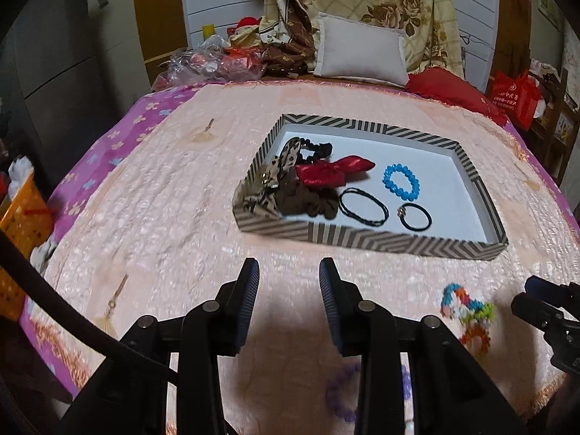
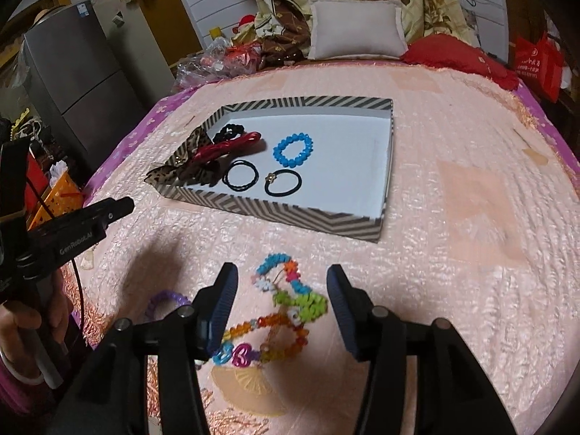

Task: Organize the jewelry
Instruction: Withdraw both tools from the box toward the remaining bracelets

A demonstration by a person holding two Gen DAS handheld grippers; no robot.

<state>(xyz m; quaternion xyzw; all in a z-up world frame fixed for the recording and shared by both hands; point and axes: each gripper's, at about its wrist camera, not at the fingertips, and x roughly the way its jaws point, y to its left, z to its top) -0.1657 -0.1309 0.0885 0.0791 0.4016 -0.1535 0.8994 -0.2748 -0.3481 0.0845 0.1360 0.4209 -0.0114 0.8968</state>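
A striped shallow tray (image 1: pixel 366 239) (image 2: pixel 290 214) lies on the pink bedspread. Inside it are a blue bead bracelet (image 1: pixel 400 180) (image 2: pixel 293 150), two black hair ties (image 1: pixel 363 205) (image 2: pixel 282 182), a red bow (image 1: pixel 333 172) and leopard and brown scrunchies (image 1: pixel 275 195). Multicoloured bead bracelets (image 2: pixel 279 311) (image 1: pixel 467 311) lie on the bedspread in front of the tray, between the spread fingers of my right gripper (image 2: pixel 282 308), which is open over them. A purple bracelet (image 1: pixel 342 395) (image 2: pixel 165 301) lies under my left gripper (image 1: pixel 289 304), also open and empty.
Pillows (image 1: pixel 360 49), a red cushion (image 1: pixel 453 88) and folded bedding sit at the head of the bed. An orange basket (image 1: pixel 21 224) stands off the bed's left side. A grey fridge (image 2: pixel 76 83) is beyond it. A hand (image 2: pixel 21 322) holds the left gripper's handle.
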